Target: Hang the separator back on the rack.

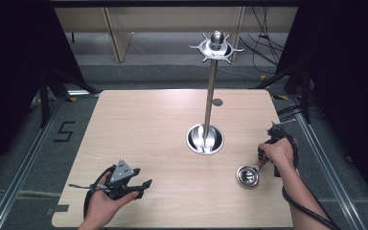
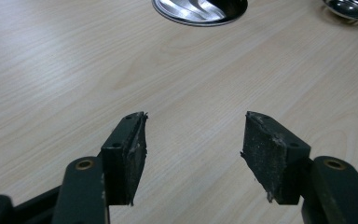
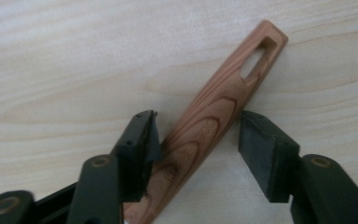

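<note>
Your right gripper [image 3: 196,135] points down at the desk [image 1: 148,129] with its jaws spread around a wooden handle [image 3: 219,112]. The handle lies flat and slants between the jaws. The left jaw's pad touches its side or sits just against it, and the right jaw's pad stands near its other side with a sliver of desk showing between them, so the handle is straddled, not pinched. The far end of the handle has a long slot cut through it.

In the high view, your right gripper [image 1: 273,143] sits under your right hand [image 1: 279,152], just right of a small shiny metal ladle bowl [image 1: 247,175], which the handle belongs to. The bowl rests on the desk, open side up.

Take the ladle bowl as the landmark. Beyond it and a little to its left stands a metal rack [image 1: 210,86]: a round base dish, a tall upright pole, and a ring of hooks at the top. Well to the bowl's left, near the front edge of the desk, your left hand [image 1: 103,201] holds your left gripper [image 1: 146,188] low over bare wood. Its jaws are spread wide with nothing between them, and it points towards the rack's base.
</note>
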The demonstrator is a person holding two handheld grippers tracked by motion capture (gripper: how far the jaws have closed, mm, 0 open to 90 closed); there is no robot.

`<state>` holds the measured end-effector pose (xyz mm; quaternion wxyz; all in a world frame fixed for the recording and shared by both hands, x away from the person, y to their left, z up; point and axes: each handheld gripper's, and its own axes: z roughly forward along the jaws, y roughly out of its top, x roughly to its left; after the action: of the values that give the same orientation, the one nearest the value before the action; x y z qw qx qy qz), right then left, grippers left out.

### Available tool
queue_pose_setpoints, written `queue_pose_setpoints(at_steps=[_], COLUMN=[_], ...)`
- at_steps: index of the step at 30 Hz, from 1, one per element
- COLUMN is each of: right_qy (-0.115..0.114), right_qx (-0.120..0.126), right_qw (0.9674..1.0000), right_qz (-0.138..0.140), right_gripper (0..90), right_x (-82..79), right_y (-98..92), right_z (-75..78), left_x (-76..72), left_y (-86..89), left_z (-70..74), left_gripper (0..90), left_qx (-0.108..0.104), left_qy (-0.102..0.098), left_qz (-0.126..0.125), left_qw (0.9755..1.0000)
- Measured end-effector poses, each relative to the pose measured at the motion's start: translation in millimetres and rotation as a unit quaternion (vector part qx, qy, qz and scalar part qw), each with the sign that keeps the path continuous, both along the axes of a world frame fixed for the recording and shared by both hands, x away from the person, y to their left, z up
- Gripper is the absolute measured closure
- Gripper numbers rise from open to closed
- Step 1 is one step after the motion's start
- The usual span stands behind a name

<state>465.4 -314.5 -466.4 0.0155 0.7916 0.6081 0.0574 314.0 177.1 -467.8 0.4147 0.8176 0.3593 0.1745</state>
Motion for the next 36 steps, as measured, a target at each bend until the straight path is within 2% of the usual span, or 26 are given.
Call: queue_pose_setpoints(at_steps=[3,4,5,6,7,10,11,13,14,17,18,19,20,22,23,24,25,27,29,30,31,32,33,34,35,36], right_qy=[-0.003,-0.011,-0.002,0.006,0.008,-0.008,-0.009,-0.02,-0.019,-0.001,-0.013,0.002,0.002,0.003,-0.004,-0.003,-0.003,-0.005,-0.008,-0.004,-0.022,-0.015,-0.015,-0.042,-0.04,-0.042], right_qx=[-0.013,-0.026,-0.023,-0.017,-0.014,-0.022,-0.02,-0.025,-0.023,-0.019,-0.032,-0.022,-0.022,-0.022,-0.027,-0.026,-0.033,-0.034,-0.033,-0.023,-0.024,-0.027,-0.027,-0.04,-0.034,-0.041], right_qw=[0.9999,0.9979,0.9985,0.9995,0.9996,0.9989,0.9992,0.9988,0.9993,0.9996,0.9971,0.9995,0.9995,0.9992,0.9982,0.9982,0.9961,0.9961,0.995,0.9977,0.9973,0.9964,0.9964,0.9938,0.9943,0.9922], right_qz=[0.01,0.058,0.05,0.027,0.023,0.042,0.032,0.038,0.024,0.019,0.067,0.022,0.022,0.034,0.054,0.053,0.081,0.081,0.094,0.063,0.065,0.08,0.08,0.095,0.092,0.11], right_gripper=[57.0,58.7,59.0,59.4,59.7,57.5,56.1,58.1,59.5,59.9,60.4,61.4,61.4,64.0,65.6,67.2,68.0,68.1,68.1,68.1,68.1,68.1,68.1,68.1,68.1,68.1], right_x=[-0.7,-1.9,-1.2,-1.4,-1.4,-1.7,-1.3,-0.9,-0.1,0.9,0.2,0.8,0.8,0.2,-0.4,-0.2,0.1,-0.2,-0.6,-1.8,-2.5,-2.1,-2.1,-4.0,-3.6,-4.0], right_y=[0.4,-5.3,-3.7,1.2,2.3,-0.4,0.7,-0.4,1.2,2.1,-4.7,3.3,3.3,3.4,1.1,1.8,-1.2,-0.9,-1.8,4.4,4.7,3.7,3.7,3.5,4.2,3.2], right_z=[0.2,-1.8,-1.6,-1.3,-1.1,-2.0,-1.4,-1.3,-0.3,-0.8,-3.9,-2.0,-2.0,-2.0,-2.8,-2.7,-2.4,-2.6,-3.0,-2.7,-5.4,-4.2,-4.2,-9.2,-8.2,-8.6], left_x=[0.1,-0.2,-0.3,0.2,0.1,0.2,0.0,0.2,0.2,-0.2,-0.2,-0.1,-0.1,-0.2,-0.3,-0.2,0.0,-0.1,-0.3,-0.2,-0.1,-0.2,-0.2,-0.2,-0.4,-0.3], left_y=[-0.4,-0.5,-0.6,-0.5,-0.5,-0.4,-0.3,-0.3,-0.2,-1.2,-1.1,-0.6,-0.6,-1.2,-1.2,-1.1,-0.2,-0.2,-1.0,-1.0,-1.2,-1.4,-1.4,-1.5,-1.5,-1.4], left_z=[-0.5,-0.4,-0.4,-0.5,-0.5,-0.5,-0.4,-0.6,-0.6,-1.2,-1.2,-0.9,-0.9,-1.2,-1.2,-1.1,-0.7,-0.7,-1.2,-1.1,-1.2,-1.4,-1.4,-1.4,-1.4,-1.4], left_gripper=[38.8,38.9,38.9,38.9,38.8,38.9,38.9,38.9,38.9,38.9,38.9,38.9,38.9,38.9,38.9,38.9,38.9,38.9,38.9,38.9,38.9,38.9,38.9,38.9,38.9,38.9], left_qx=[0.0,0.003,0.002,0.001,0.001,0.003,0.004,0.002,0.002,-0.005,-0.005,0.0,0.0,-0.005,-0.005,-0.005,0.001,0.001,-0.004,-0.004,-0.004,-0.003,-0.003,-0.003,-0.004,-0.003], left_qy=[-0.002,-0.001,-0.001,-0.002,-0.002,0.0,0.001,0.002,0.002,0.004,0.004,0.001,0.001,0.004,0.004,0.004,0.003,0.003,0.002,0.004,0.004,0.004,0.004,0.003,0.004,0.004], left_qz=[0.002,0.004,0.004,0.001,0.001,0.0,0.0,-0.001,-0.001,0.004,0.004,0.003,0.003,0.004,0.004,0.003,0.0,0.0,0.004,0.003,0.003,0.003,0.003,0.002,0.003,0.003], left_qw=[1.0,1.0,1.0,1.0,1.0,1.0,1.0,1.0,1.0,1.0,1.0,1.0,1.0,1.0,1.0,1.0,1.0,1.0,1.0,1.0,1.0,1.0,1.0,1.0,1.0,1.0])
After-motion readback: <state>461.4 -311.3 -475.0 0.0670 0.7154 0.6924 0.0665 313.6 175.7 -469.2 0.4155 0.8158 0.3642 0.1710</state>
